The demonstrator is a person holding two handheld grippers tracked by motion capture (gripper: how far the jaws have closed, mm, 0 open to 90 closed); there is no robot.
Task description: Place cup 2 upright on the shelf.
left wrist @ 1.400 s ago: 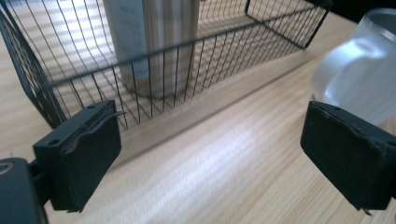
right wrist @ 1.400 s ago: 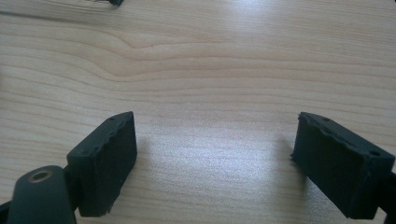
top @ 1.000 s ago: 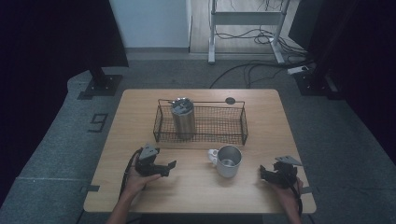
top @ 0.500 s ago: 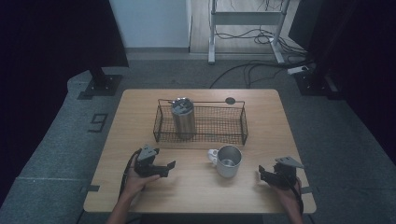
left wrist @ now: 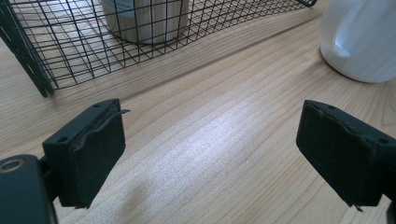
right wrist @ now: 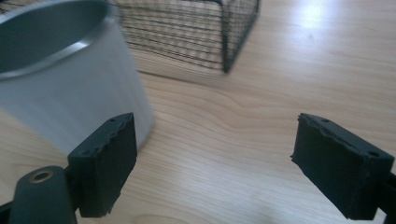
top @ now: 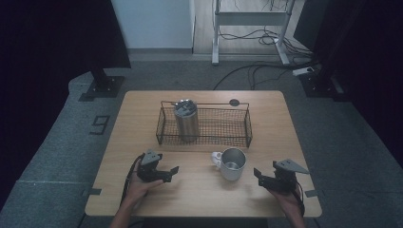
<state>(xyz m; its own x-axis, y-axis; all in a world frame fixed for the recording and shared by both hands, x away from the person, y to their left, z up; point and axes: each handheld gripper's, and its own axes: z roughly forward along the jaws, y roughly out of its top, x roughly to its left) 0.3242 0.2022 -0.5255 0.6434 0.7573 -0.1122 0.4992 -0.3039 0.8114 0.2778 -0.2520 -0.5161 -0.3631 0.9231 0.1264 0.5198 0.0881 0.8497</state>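
A white mug (top: 232, 164) with a metal inside stands on the wooden table (top: 142, 114), its handle to the left. Behind it sits a black wire basket (top: 223, 127) with a steel tumbler (top: 185, 118) upright in its left end. My left gripper (top: 172, 174) rests left of the mug, pointing right, open with bare wood between its jaws (left wrist: 217, 154); the mug (left wrist: 364, 37) and basket (left wrist: 70, 42) lie ahead of it. My right gripper (top: 259, 177) hovers right of the mug, pointing left, open and empty (right wrist: 222, 163). The mug (right wrist: 65, 88) stands just beyond its left jaw.
A small black round disc (top: 234, 102) lies at the table's back edge behind the basket. The table's front edge runs close under both hands. Dark stands and cables are on the floor beyond the table.
My right gripper has edged left toward the mug and lifted slightly. The left gripper, mug and basket have stayed where they were.
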